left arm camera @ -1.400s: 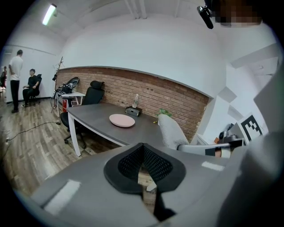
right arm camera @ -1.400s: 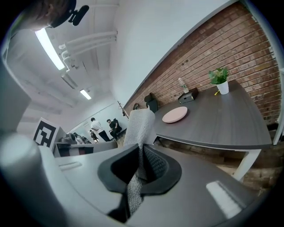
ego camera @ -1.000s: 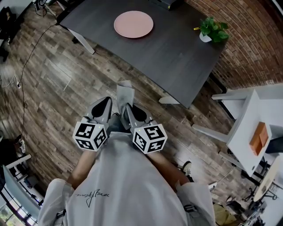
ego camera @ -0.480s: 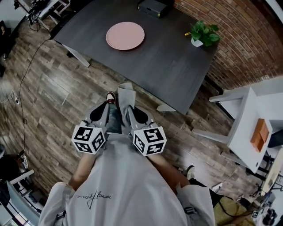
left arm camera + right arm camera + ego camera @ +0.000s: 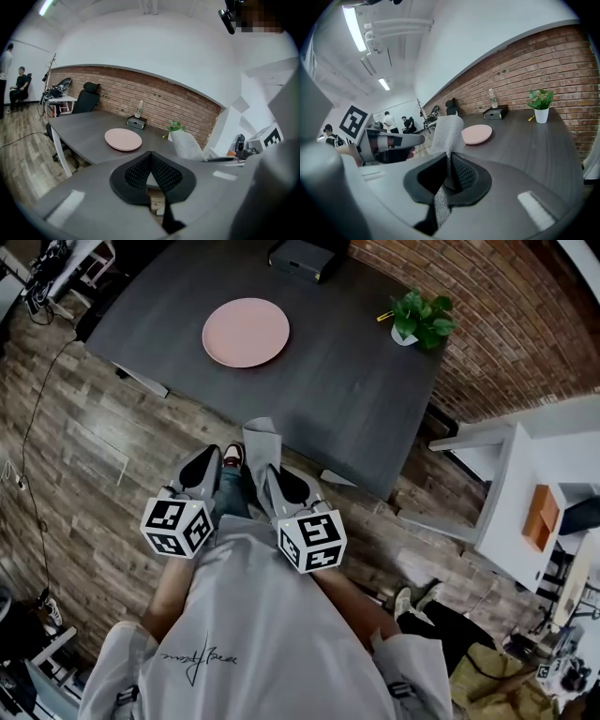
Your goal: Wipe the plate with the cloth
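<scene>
Here, the right tongs (image 5: 449,176) are clamped on the grey cloth (image 5: 446,131), which stands up from between the pads. The left tongs (image 5: 151,165) are closed with nothing between them. Both hang over the wooden floor (image 5: 94,456), short of the dark bench (image 5: 356,381). The pink plate (image 5: 246,332) lies on the bench, well apart from the cloth.

In the head view the top edge cuts off the black box (image 5: 307,257) and the far side of the table (image 5: 356,371). The right gripper (image 5: 266,470) covers the lower end of the cloth (image 5: 260,440) there. In the left gripper view the cloth hides most of the pot of the plant (image 5: 176,125). The people (image 5: 21,86) at the far left are too small to make out, one of them cut by the picture's dark rim. The label on the bottle (image 5: 139,108) is too small to read.
</scene>
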Demonstrator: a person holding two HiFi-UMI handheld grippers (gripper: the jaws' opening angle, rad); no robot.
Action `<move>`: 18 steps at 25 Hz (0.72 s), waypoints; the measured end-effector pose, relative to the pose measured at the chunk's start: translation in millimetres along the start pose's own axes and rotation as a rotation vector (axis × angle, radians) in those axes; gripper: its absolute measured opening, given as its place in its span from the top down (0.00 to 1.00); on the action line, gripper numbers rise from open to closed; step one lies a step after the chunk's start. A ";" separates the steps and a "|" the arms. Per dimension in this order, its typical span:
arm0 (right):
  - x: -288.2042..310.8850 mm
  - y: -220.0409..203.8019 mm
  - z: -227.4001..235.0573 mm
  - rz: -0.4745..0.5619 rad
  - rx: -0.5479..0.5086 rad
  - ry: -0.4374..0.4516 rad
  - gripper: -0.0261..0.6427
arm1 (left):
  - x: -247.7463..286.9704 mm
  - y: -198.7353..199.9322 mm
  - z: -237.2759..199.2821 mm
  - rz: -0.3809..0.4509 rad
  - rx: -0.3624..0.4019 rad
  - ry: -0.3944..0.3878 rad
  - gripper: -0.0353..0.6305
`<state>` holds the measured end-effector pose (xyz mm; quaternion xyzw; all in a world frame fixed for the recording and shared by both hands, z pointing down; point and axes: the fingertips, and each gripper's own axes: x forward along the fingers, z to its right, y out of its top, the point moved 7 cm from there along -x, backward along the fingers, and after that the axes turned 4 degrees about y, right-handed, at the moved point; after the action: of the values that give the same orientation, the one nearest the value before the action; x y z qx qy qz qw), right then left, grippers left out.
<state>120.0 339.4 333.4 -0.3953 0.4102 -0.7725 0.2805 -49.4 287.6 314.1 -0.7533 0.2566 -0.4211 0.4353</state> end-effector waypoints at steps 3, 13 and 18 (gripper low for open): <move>20.7 13.5 8.0 -0.003 0.022 -0.026 0.94 | 21.1 18.5 -19.1 -0.010 0.003 -0.010 0.94; 99.8 52.1 15.5 -0.010 0.088 -0.112 0.94 | 72.9 66.0 -95.2 -0.012 -0.043 -0.031 0.94; 142.5 71.7 14.6 -0.004 0.094 -0.137 0.94 | 99.7 89.3 -131.5 -0.023 -0.019 -0.061 0.94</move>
<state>64.5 189.1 331.5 -0.4344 0.3527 -0.7625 0.3248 -112.8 111.0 312.2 -0.7726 0.2385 -0.4006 0.4309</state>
